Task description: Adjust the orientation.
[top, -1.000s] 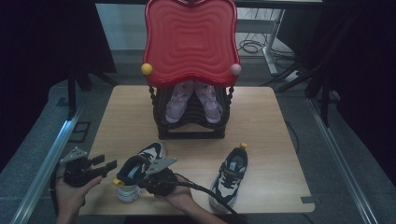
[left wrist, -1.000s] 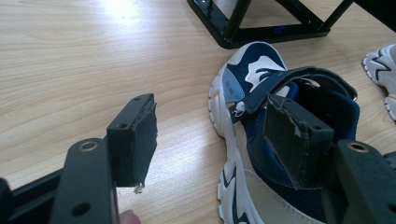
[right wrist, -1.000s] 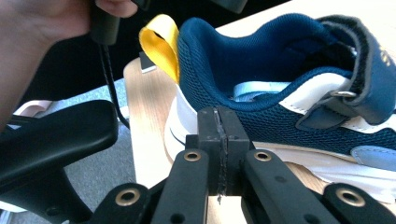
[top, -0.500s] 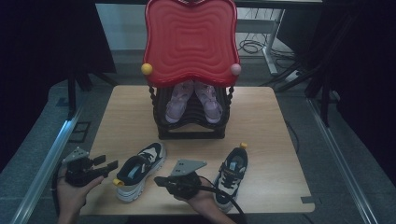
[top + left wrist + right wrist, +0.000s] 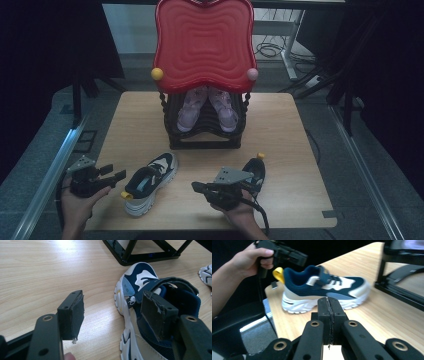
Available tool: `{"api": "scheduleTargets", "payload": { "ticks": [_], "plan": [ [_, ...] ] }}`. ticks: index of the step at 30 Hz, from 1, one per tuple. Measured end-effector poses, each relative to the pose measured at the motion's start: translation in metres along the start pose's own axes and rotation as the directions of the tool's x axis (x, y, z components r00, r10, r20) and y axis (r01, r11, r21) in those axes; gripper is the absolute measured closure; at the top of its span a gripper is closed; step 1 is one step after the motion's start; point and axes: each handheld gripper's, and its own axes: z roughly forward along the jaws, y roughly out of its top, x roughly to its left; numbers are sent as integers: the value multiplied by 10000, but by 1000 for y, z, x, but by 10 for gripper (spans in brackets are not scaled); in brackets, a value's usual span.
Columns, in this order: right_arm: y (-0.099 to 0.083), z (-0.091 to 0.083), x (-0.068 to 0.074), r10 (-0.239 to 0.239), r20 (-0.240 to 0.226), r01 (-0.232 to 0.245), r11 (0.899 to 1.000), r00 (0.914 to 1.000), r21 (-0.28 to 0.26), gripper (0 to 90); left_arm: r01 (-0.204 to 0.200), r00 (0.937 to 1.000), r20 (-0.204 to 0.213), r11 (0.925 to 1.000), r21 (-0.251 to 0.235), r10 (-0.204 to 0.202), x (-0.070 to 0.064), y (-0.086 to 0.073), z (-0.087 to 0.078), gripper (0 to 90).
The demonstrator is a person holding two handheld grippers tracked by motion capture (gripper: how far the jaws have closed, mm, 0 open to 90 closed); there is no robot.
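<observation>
A navy, white and beige sneaker (image 5: 148, 181) with a yellow heel loop lies on the wooden table (image 5: 290, 150), toe toward the rack. My left gripper (image 5: 118, 175) is open just left of its heel. In the left gripper view the pads (image 5: 75, 312) stand wide apart, the right one in front of the sneaker's (image 5: 140, 285) collar. A matching second sneaker (image 5: 256, 170) lies to the right, partly covered by my right gripper (image 5: 195, 186). In the right gripper view that gripper (image 5: 329, 307) is shut with nothing in it and faces the first sneaker (image 5: 322, 288).
A black rack (image 5: 205, 135) stands mid-table with a pair of pink shoes (image 5: 192, 107) inside and a red wavy tray top (image 5: 204, 45) above. A metal rail (image 5: 50, 170) runs along the table's left side. Cables lie on the floor behind.
My right gripper has moved to the right, away from the left sneaker and over toward the second sneaker. The left gripper and both sneakers have stayed roughly in place.
</observation>
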Motion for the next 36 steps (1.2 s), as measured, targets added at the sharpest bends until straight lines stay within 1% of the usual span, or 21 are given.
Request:
{"api": "scheduleTargets", "payload": {
  "ticks": [1, 2, 3, 5, 6, 10, 11, 12, 13, 14, 15, 17, 18, 19, 22, 23, 24, 25, 27, 29, 36],
  "plan": [
    [-1, -8, -5, 88, 212, -86, 9999, 9997, -123, 898, 20, 10000, -15, 10000, -26, -20, 1, 1, 0, 354],
    [-1, -8, -5, 88, 212, -86, 9999, 9997, -123, 898, 23, 10000, -17, 10000, -48, -23, 1, 1, -1, 354],
    [-1, -15, -9, 153, 427, -143, 9996, 9990, -237, 898, -5, 10000, 22, 10000, -84, 6, 0, 2, -2, 355],
    [-2, -22, -12, 218, 637, -197, 9993, 9977, -332, 897, -39, 10000, 47, 9999, -130, 40, 0, 3, -3, 355],
    [-2, -22, -12, 218, 637, -197, 9993, 9977, -332, 897, -39, 10000, 47, 9999, -130, 40, 0, 3, -3, 354],
    [-4, -34, -20, 357, 1003, -313, 9985, 9943, -453, 897, -71, 9999, 84, 9999, -156, 72, 0, 4, -2, 355],
    [-6, -40, -23, 401, 1165, -343, 9981, 9924, -511, 897, -84, 9999, 102, 9998, -154, 86, -1, 5, -2, 355],
    [-6, -40, -23, 401, 1165, -343, 9981, 9924, -511, 897, -125, 9998, 126, 9998, -146, 127, -1, 5, -1, 355],
    [-8, -44, -24, 456, 1261, -390, 9978, 9910, -545, 897, -130, 9998, 149, 9998, -155, 132, -2, 6, -1, 355],
    [-11, -51, -28, 447, 1504, -363, 9976, 9876, -583, 897, -156, 9997, 184, 9997, -166, 159, -2, 7, 0, 355],
    [-11, -51, -28, 447, 1504, -363, 9976, 9876, -583, 897, -156, 9997, 184, 9997, -166, 159, -2, 7, 0, 355],
    [-14, -60, -31, 568, 1676, -465, 9968, 9842, -647, 897, -192, 9996, 214, 9997, -158, 195, -2, 7, 0, 355],
    [-16, -69, -35, 574, 1870, -452, 9966, 9807, -690, 897, -188, 9996, 213, 9997, -126, 191, -2, 7, 1, 355],
    [-16, -69, -35, 574, 1870, -452, 9966, 9807, -690, 897, -188, 9996, 213, 9997, -126, 191, -2, 7, 1, 355],
    [-18, -83, -41, 698, 2003, -540, 9951, 9773, -833, 898, -168, 9997, 182, 9998, -103, 170, -1, 6, 2, 355],
    [-21, -90, -45, 725, 2106, -552, 9947, 9749, -872, 897, -153, 9998, 147, 9999, -73, 154, -1, 5, 1, 355],
    [-21, -90, -45, 725, 2106, -552, 9947, 9749, -872, 897, -153, 9998, 147, 9999, -73, 154, -1, 5, 1, 355],
    [-24, -96, -49, 735, 2184, -550, 9945, 9731, -894, 897, -142, 9998, 122, 9999, -75, 143, -1, 5, 0, 355],
    [-26, -98, -50, 734, 2242, -551, 9947, 9718, -867, 897, -142, 9999, 80, 9998, -111, 142, -2, 5, -1, 355],
    [-31, -104, -55, 814, 2375, -626, 9943, 9680, -858, 898, -156, 9999, 66, 9998, -135, 157, -2, 5, -2, 356],
    [-39, -120, -60, 854, 2609, -639, 9939, 9616, -899, 898, -102, 9999, 88, 9999, -68, 103, -1, 3, 0, 355]
  ]
}}
